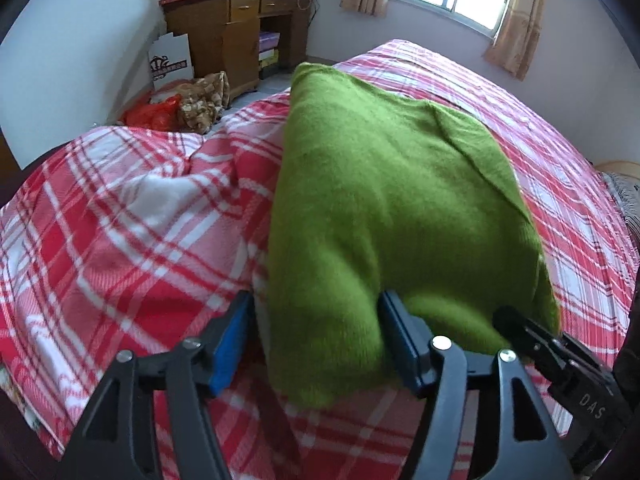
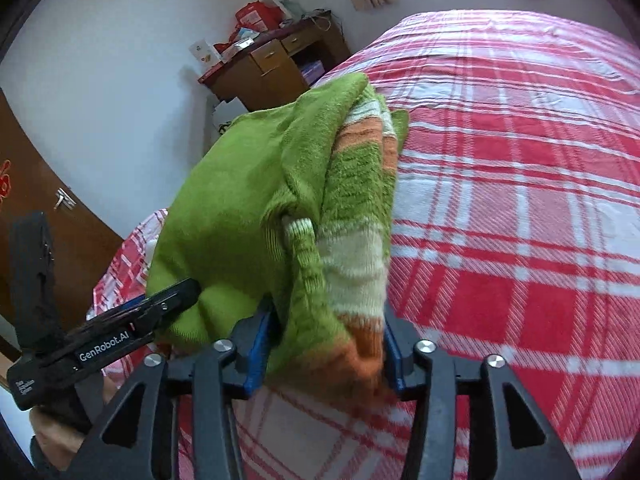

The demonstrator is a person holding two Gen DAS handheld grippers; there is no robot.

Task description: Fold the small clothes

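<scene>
Sweater [image 1: 384,200] folded, green, on plaid bed [image 1: 120,240] | left gripper [image 1: 316,340] fingers released around it | right gripper [image 2: 326,344] fingers grasping its striped edge

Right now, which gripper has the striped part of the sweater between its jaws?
The right gripper: the orange and white stripes of the sweater sit between its jaws. The left gripper has only plain green knit between its own.

Blurred along the near hem of the green knitted sweater [image 2: 256,184], orange and cream stripes smeared. Hidden beneath it, part of the red-and-white plaid bed cover [image 1: 120,240]. Cut off by the lower edge, both handles of the left hand-held gripper [image 1: 316,344]. Too small to read, packaging atop the brown wooden worktop with drawers [image 1: 236,36]. Unclear whether the right hand-held gripper [image 2: 326,344] presses the knit.
</scene>
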